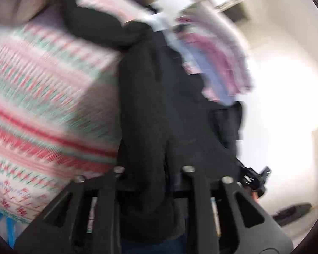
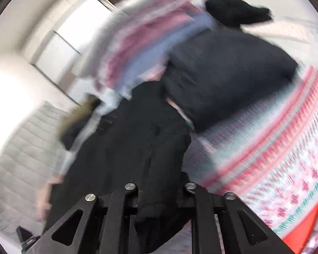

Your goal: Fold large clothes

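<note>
My left gripper (image 1: 152, 182) is pinched on a thick fold of the black garment (image 1: 159, 105); the cloth bunches between the two fingers and spills down past them, so the jaws stand narrow with fabric filling the gap. My right gripper (image 2: 159, 192) has the same kind of hold: a rolled edge of the same black garment (image 2: 137, 137) is caught between its fingers and hangs below the linkage. I hold it at two spots because a piece this big needs two held points to be lifted and spread before any fold can be made.

Out from the fingers, the garment rises away from both cameras in one long dark mass, and the rest of it lies on the patterned bedspread (image 1: 42, 105), pink, red and green, which serves as my working surface. Beyond the black cloth sits a pile of pink and blue striped clothes (image 1: 212, 63), touching or overlapping its far part; the blur keeps me from telling which. Both views are smeared, so finer detail is lost.

I judge this as the start: the garment is gripped and partly raised, not yet flat, no fold made.
</note>
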Available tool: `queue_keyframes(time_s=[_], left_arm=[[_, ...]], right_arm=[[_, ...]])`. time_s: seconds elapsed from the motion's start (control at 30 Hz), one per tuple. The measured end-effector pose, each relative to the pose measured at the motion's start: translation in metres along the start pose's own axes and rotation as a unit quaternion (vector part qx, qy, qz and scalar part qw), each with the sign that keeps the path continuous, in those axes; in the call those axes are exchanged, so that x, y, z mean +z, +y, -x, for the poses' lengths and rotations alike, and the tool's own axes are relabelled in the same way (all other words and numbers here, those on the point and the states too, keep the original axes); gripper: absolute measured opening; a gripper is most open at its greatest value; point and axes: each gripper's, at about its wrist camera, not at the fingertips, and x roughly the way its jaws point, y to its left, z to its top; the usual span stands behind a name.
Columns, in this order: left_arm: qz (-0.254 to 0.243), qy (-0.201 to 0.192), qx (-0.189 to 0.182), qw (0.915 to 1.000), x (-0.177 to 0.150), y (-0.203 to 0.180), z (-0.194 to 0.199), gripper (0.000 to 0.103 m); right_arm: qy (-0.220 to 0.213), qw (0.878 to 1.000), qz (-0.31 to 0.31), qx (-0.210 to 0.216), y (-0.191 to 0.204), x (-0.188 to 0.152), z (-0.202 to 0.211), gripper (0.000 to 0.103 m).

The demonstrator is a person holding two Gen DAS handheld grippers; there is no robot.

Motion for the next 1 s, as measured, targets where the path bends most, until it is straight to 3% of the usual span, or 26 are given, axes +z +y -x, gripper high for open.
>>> queue_keyframes(time_s=[0.07, 0.13, 0.2, 0.27, 0.33, 0.4, 0.43, 0.47, 0.5, 0.53, 0.57, 0.6, 0.67, 0.9, 1.0], left_arm=[[0.028, 0.015, 0.014, 0.9994, -0.019, 0.019, -0.014, 0.034], [0.029, 0.012, 0.003, 0.9995, -0.029, 0.028, -0.019, 0.037], [0.021, -0.009, -0.007, 0.9997, -0.032, 0.028, -0.013, 0.054], [0.028, -0.032, -0.028, 0.9987, -0.035, 0.03, -0.003, 0.062], [0.024, -0.041, -0.035, 0.9983, -0.038, 0.031, -0.003, 0.064], [-0.002, -0.045, -0.016, 0.9989, -0.04, 0.024, -0.011, 0.064], [-0.025, -0.045, 0.018, 0.9985, -0.044, 0.018, -0.017, 0.064], [-0.037, -0.043, 0.035, 0.9978, -0.042, 0.015, -0.025, 0.06], [-0.05, -0.045, 0.06, 0.9959, -0.042, 0.012, -0.027, 0.041], [-0.054, -0.044, 0.071, 0.9951, -0.037, 0.007, -0.028, 0.03], [-0.048, -0.04, 0.063, 0.996, -0.035, 0.005, -0.028, 0.015], [-0.031, -0.038, 0.049, 0.9976, -0.032, 0.006, -0.023, 0.011], [-0.01, -0.039, 0.038, 0.9985, -0.026, 0.004, -0.011, 0.009], [0.016, -0.077, -0.026, 0.9965, -0.016, -0.041, 0.076, 0.008], [0.026, -0.079, -0.045, 0.9955, -0.022, -0.044, 0.092, 0.008]], right_arm=[[0.053, 0.998, -0.026, -0.01, -0.024, -0.011, -0.029, 0.022], [0.085, 0.994, -0.064, 0.003, -0.05, -0.027, -0.047, 0.026], [0.06, 0.994, -0.092, 0.027, -0.072, -0.04, -0.046, 0.032], [0.036, 0.991, -0.112, 0.068, -0.083, -0.044, -0.042, 0.033], [0.025, 0.991, -0.112, 0.072, -0.084, -0.044, -0.042, 0.036], [0.012, 0.993, -0.093, 0.066, -0.079, -0.045, -0.041, 0.043], [0.006, 0.995, -0.083, 0.062, -0.074, -0.048, -0.039, 0.044], [-0.003, 0.996, -0.071, 0.055, -0.071, -0.049, -0.039, 0.045], [-0.009, 0.997, -0.058, 0.045, -0.066, -0.049, -0.041, 0.046], [-0.013, 0.998, -0.042, 0.035, -0.061, -0.053, -0.042, 0.046], [-0.013, 0.999, -0.025, 0.023, -0.056, -0.053, -0.043, 0.035], [-0.01, 1.0, -0.018, 0.02, -0.05, -0.051, -0.049, 0.022], [-0.01, 0.999, -0.025, 0.034, -0.046, -0.046, -0.046, 0.014], [-0.049, 0.996, 0.006, 0.072, 0.008, -0.008, 0.012, 0.01], [-0.072, 0.994, 0.018, 0.081, 0.027, 0.0, 0.04, 0.01]])
